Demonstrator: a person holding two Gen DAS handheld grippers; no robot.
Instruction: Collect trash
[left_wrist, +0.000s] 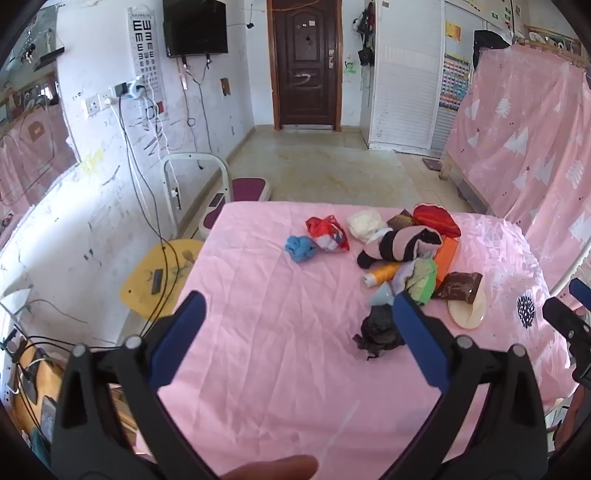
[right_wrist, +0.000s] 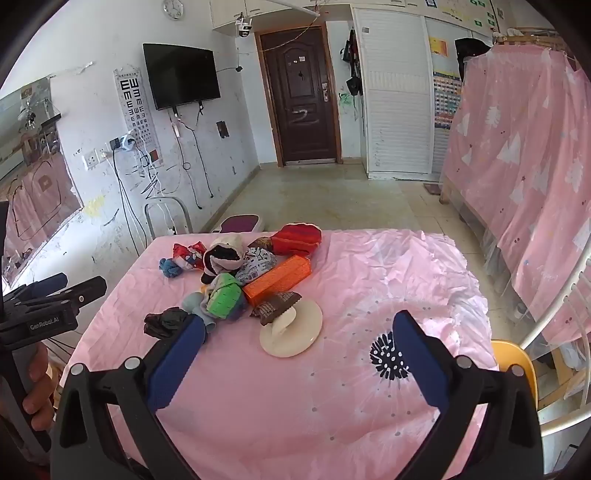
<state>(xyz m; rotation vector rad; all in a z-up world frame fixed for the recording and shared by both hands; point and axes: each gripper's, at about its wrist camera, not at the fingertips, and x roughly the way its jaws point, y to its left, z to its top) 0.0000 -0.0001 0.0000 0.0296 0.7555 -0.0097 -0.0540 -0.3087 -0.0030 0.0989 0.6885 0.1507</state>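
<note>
Both grippers, left gripper (left_wrist: 299, 317) and right gripper (right_wrist: 297, 341), hang wide open and empty above the desk (left_wrist: 280, 369), so I'd lower the left one squarely over the crumpled black bag (left_wrist: 378, 330) before closing.

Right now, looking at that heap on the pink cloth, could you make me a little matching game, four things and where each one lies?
Things:
1. black crumpled bag
2. blue wad
3. brown wrapper
4. red pouch

Places:
A. far end of the heap
B. partly on the cream disc
C. left edge, beside the red-and-white bag
D. nearest the grippers

Pairs: 1-D, 2-C, 3-B, 4-A
</note>
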